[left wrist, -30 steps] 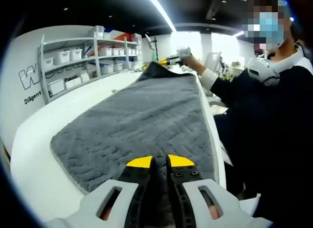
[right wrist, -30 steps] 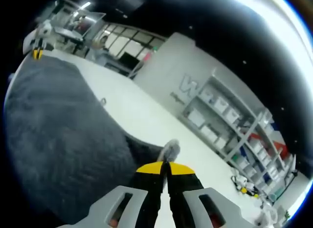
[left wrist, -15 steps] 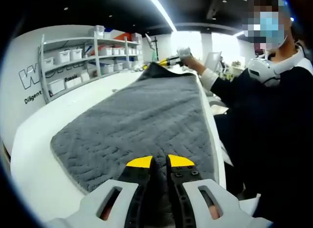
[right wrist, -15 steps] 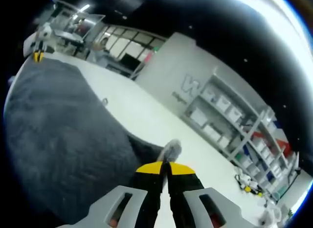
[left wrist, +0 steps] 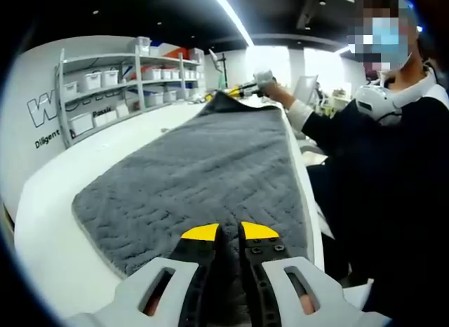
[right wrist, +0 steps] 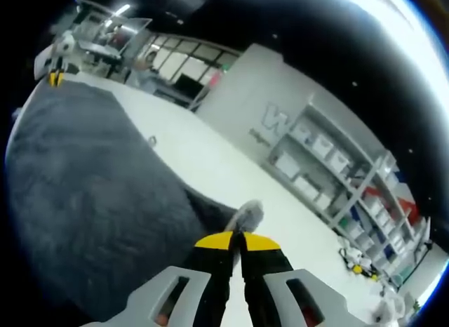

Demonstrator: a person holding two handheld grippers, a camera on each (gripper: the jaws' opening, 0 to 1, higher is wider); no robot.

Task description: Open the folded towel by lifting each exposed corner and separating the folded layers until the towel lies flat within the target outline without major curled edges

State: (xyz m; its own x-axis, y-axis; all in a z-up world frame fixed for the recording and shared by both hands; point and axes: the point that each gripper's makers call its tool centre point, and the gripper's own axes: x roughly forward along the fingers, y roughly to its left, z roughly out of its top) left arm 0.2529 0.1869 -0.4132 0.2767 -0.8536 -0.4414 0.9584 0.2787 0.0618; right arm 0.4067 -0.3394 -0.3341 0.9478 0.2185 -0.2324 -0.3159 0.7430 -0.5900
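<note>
Little has moved since a second ago: my right-hand camera has rolled slightly, and the far towel corner sits a touch lower in the left gripper view. Nearest me, the left gripper (left wrist: 228, 232) has its yellow-tipped jaws pinched on the near edge of the grey towel (left wrist: 210, 165), which lies spread along the white table (left wrist: 49, 201). In the right gripper view, the right gripper (right wrist: 235, 237) is clamped on a lifted towel corner (right wrist: 245, 216), a pale tuft poking up past the tips; I think it is a single layer, but the blur leaves me unsure. Beyond, the cloth runs toward the other gripper, small at the far end. Behind the table, a shelving unit (left wrist: 126, 85) holds white bins. To my right, the person's dark sleeve (left wrist: 337, 130) reaches forward.
</note>
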